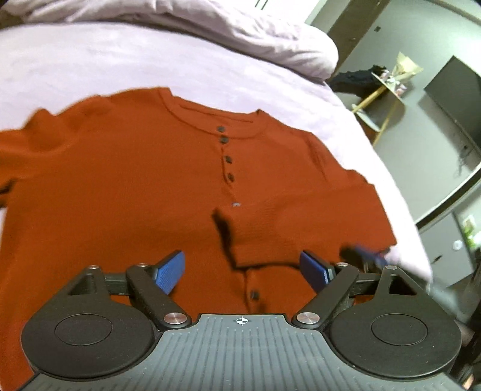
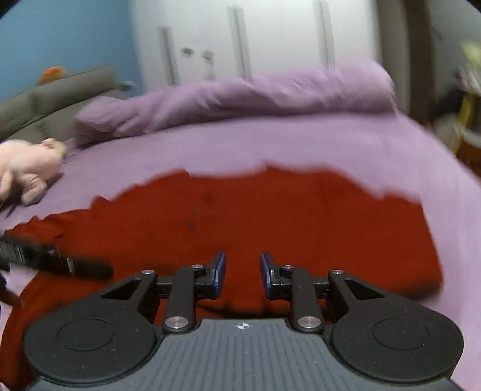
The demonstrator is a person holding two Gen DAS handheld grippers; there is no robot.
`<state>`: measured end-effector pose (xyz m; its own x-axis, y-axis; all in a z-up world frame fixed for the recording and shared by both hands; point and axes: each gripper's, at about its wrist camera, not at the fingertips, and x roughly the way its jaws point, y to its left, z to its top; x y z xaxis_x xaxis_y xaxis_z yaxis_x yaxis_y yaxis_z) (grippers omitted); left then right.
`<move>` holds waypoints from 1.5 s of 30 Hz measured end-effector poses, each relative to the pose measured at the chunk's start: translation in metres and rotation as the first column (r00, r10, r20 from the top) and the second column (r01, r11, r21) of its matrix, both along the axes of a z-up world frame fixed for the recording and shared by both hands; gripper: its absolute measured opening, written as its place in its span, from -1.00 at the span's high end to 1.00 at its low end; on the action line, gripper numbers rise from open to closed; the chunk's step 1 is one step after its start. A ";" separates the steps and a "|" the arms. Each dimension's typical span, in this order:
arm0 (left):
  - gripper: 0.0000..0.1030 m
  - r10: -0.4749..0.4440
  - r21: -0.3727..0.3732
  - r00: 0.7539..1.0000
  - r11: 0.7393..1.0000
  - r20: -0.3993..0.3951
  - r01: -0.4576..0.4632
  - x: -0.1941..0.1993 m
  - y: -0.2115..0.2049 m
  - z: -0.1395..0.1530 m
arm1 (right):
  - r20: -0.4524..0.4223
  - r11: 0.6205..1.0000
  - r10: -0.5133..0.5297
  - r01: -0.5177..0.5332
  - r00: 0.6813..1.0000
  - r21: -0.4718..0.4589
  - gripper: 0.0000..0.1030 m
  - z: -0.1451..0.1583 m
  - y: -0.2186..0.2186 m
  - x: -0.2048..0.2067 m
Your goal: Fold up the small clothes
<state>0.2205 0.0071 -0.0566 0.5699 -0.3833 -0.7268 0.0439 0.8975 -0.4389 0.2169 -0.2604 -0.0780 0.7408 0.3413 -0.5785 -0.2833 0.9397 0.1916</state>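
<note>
Rust-orange shirt [image 1: 144,186] lies front-up across the lilac bed [image 1: 90,63] in the left wrist view, its dark buttons running from the collar toward the camera. One sleeve is folded across the chest, its cuff lying near the button line. The other sleeve spreads to the picture's left edge. The left gripper [image 1: 243,270] hangs over the lower front of the shirt with its jaws wide apart and nothing between the blue pads [image 1: 171,270]. Blurred at the shirt's right edge, the right gripper [image 1: 365,255] shows as a dark shape with a blue tip. A bunched duvet [image 1: 240,27] lies beyond the shirt. Off the bed stands a small table [image 1: 387,87] with clutter.

From the right wrist, the shirt [image 2: 270,216] fills the middle of the bed [image 2: 300,141], heavily blurred. The right gripper [image 2: 243,270] sits above the cloth, jaws apart with a narrow gap, gripping nothing. The left gripper [image 2: 57,261] enters from the picture's left as a dark blurred bar over the shirt. A pink plush toy [image 2: 27,168] lies on the bed near the left edge, well apart from the shirt. The duvet [image 2: 240,96] lies heaped behind.
</note>
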 end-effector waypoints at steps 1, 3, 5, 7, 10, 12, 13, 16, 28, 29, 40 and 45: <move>-0.68 0.005 -0.024 1.000 1.000 -0.018 -0.005 0.006 0.001 -0.005 | -0.028 0.998 -0.038 0.039 0.999 0.039 0.54 -0.006 -0.008 -0.003; -0.66 0.017 -0.080 0.998 0.997 -0.057 -0.022 0.022 0.006 -0.018 | -0.091 0.986 -0.110 0.120 0.990 0.114 0.52 -0.019 -0.032 -0.012; -0.51 0.045 -0.119 0.993 0.991 -0.106 -0.057 0.036 0.010 -0.032 | -0.141 0.975 -0.158 0.177 0.977 0.136 0.52 -0.033 -0.047 -0.013; -0.44 0.065 -0.156 0.989 0.984 -0.134 -0.086 0.044 0.012 -0.039 | -0.142 0.969 -0.157 0.180 0.977 0.167 0.52 -0.044 -0.058 -0.020; 0.05 0.060 -0.213 0.987 0.973 -0.149 -0.091 0.051 0.009 -0.042 | -0.130 0.962 -0.156 0.180 0.979 0.203 0.52 -0.045 -0.061 -0.040; 0.32 0.050 -0.211 0.983 0.974 -0.179 -0.088 0.054 0.003 -0.045 | -0.124 0.958 -0.166 0.190 0.978 0.215 0.52 -0.046 -0.067 -0.048; 0.39 0.047 -0.202 0.983 0.976 -0.179 -0.084 0.056 0.000 -0.046 | -0.119 0.956 -0.172 0.195 0.978 0.218 0.52 -0.049 -0.064 -0.049; 0.81 0.046 -0.192 0.983 0.978 -0.179 -0.081 0.060 -0.002 -0.047 | -0.101 0.959 -0.179 0.197 0.979 0.206 0.52 -0.047 -0.064 -0.046; 0.84 0.149 0.404 0.966 0.887 0.210 -0.225 0.062 0.034 0.038 | -0.054 0.967 -0.251 0.253 0.966 0.021 0.67 -0.038 -0.062 -0.036; 0.84 0.155 0.438 0.962 0.866 0.223 -0.241 0.063 0.043 0.038 | -0.048 0.963 -0.271 0.270 0.961 -0.018 0.67 -0.036 -0.059 -0.034; 0.83 0.208 0.291 0.966 0.925 0.152 -0.245 0.065 0.085 0.008 | -0.046 0.963 -0.270 0.271 0.962 0.006 -0.12 0.000 -0.036 0.046; 0.83 0.200 0.254 0.968 0.938 0.153 -0.235 0.072 0.088 0.000 | -0.105 0.957 -0.280 0.268 0.954 -0.114 0.22 -0.018 -0.017 0.110</move>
<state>0.2927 0.0950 -0.0565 0.7090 -0.0404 -0.7041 -0.1273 0.9746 -0.1842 0.3266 -0.2771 -0.0957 0.7216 0.0722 -0.6885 0.0071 0.9937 0.1116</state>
